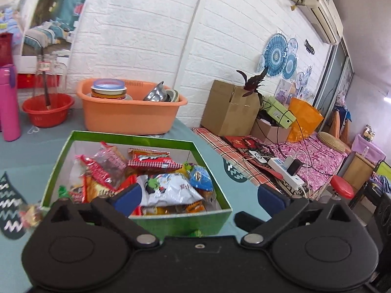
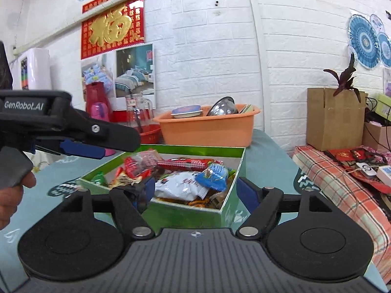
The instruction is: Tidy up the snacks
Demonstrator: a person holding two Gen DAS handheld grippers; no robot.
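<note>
Both grippers empty, jaws wide; snacks sit in the green box on the table.

Left wrist view: left gripper (image 1: 198,195) has fingers (image 1: 128,195) spread far apart, nothing between the pads. Box (image 1: 180,222) lies at 12 o'clock from the gripper, just beyond the tips, open-topped, full of snacks (image 1: 171,185): red, white and blue wrappers piled loosely. One small wrapped piece (image 1: 33,213) lies on the table (image 1: 24,151) at 9 o'clock of the box, blurred, possibly candy. An orange tub (image 1: 129,114) stands at 12 o'clock behind the box.

Right wrist view: right gripper (image 2: 198,191) likewise spread, pads bare, straddling the box's near corner (image 2: 215,214). Left gripper enters from 9 o'clock above the box rim, a hand (image 2: 14,190) on its grip.
</note>
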